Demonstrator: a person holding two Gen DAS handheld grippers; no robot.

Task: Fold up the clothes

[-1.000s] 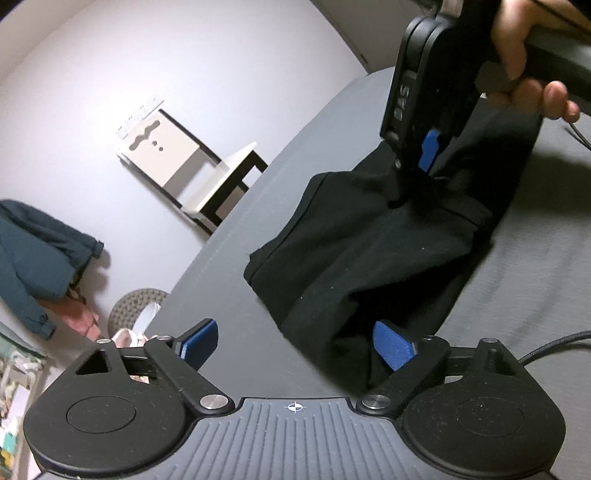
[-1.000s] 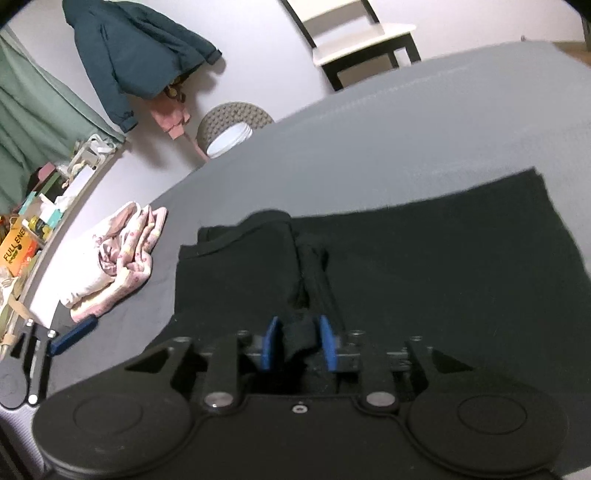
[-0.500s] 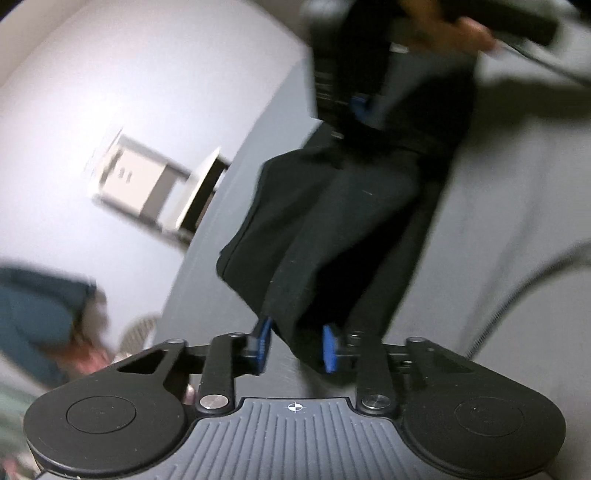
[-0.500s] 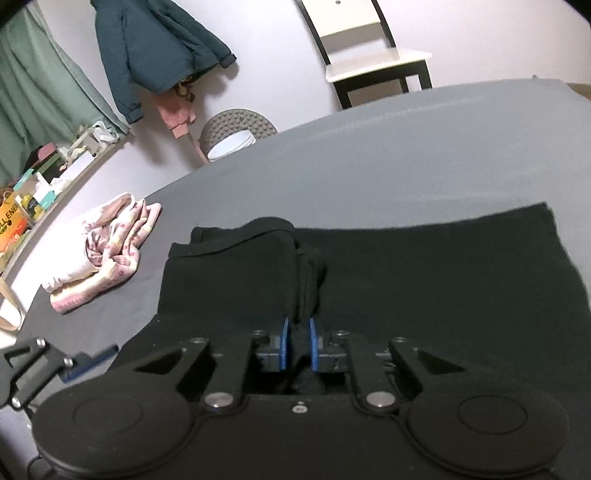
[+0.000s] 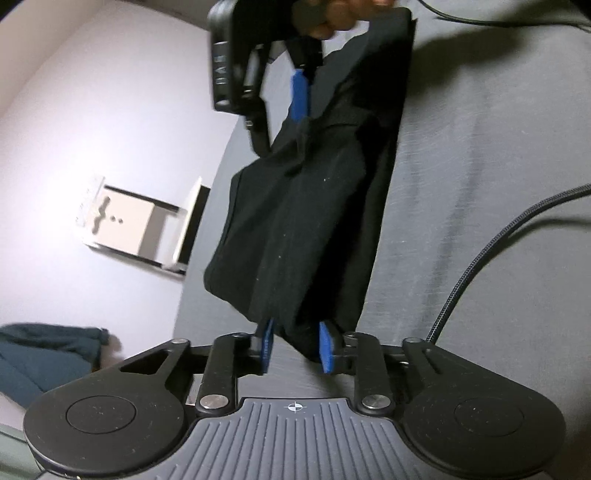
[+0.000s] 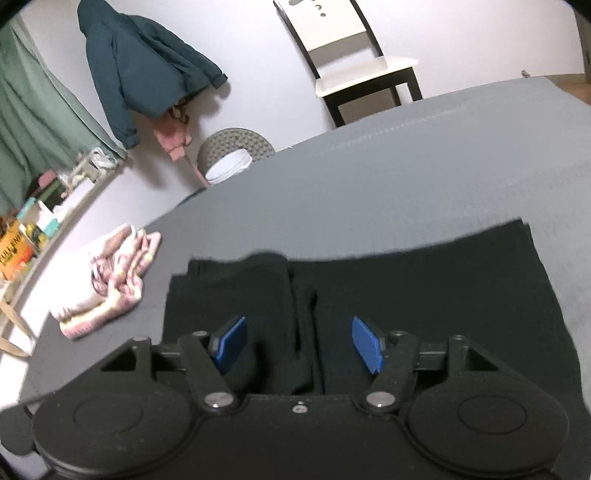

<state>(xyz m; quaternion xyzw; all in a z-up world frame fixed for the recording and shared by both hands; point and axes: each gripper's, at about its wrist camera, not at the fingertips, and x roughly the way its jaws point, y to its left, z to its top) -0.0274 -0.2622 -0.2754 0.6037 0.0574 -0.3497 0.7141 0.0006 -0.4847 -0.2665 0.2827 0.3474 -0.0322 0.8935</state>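
Left wrist view: left gripper clamped on a bunched corner of the black garment, blue pads pressing the cloth from both sides. Garment stretched away over the grey bed cover, folded lengthwise, far end under the right gripper held by a hand. Braided cable lying on the cover beside the garment.

Right wrist view: right gripper spread wide, nothing between its pads, poised over the garment with a central fold ridge directly below. Pink folded clothes near the cover's left edge, apart from the garment. Chair and hanging teal jacket beyond the far edge.
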